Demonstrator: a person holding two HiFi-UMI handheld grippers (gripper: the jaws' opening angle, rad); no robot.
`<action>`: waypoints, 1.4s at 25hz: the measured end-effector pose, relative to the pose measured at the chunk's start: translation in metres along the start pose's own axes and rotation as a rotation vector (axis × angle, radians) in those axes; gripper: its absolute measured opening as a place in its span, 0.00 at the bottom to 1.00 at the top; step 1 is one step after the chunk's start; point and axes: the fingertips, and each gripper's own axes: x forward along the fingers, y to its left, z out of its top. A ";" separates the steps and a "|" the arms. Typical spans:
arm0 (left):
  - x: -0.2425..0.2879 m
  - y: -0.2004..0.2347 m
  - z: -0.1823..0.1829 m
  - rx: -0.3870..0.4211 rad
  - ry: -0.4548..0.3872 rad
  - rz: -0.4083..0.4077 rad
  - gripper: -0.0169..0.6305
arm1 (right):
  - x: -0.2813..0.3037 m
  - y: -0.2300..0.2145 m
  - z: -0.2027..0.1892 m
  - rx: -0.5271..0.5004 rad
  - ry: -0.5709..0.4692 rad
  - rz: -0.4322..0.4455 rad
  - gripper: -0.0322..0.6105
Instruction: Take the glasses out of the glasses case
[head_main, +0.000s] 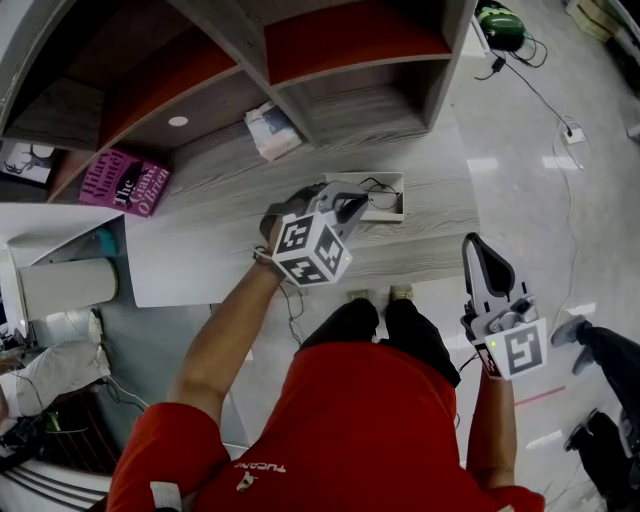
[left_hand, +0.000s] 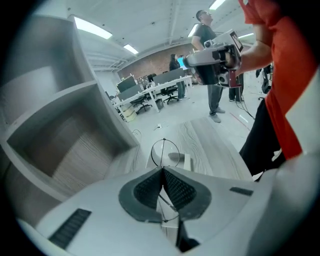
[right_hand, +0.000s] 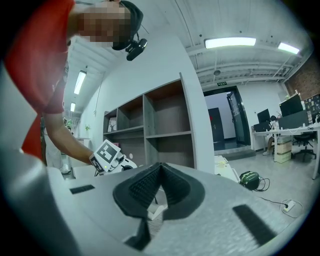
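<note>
The left gripper (left_hand: 162, 170) has its pads pressed together on a thin wire part of the glasses (left_hand: 165, 152). One round lens shows just past the tips, above the open white case (head_main: 400, 195). I cannot tell whether the frame is clear of the case. The case lies near the counter's (head_main: 220, 170) front edge, toward its right end. The right gripper (right_hand: 159, 165) is closed and empty, off the counter's front right corner.
</note>
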 end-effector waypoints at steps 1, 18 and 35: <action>-0.004 0.000 0.003 -0.006 -0.011 0.006 0.05 | 0.001 0.001 0.003 -0.011 -0.014 0.004 0.06; -0.081 0.016 0.064 -0.230 -0.269 0.097 0.05 | 0.008 0.029 -0.007 0.088 0.003 0.105 0.06; -0.161 0.023 0.122 -0.356 -0.517 0.115 0.05 | 0.042 0.074 -0.026 0.601 -0.002 0.379 0.27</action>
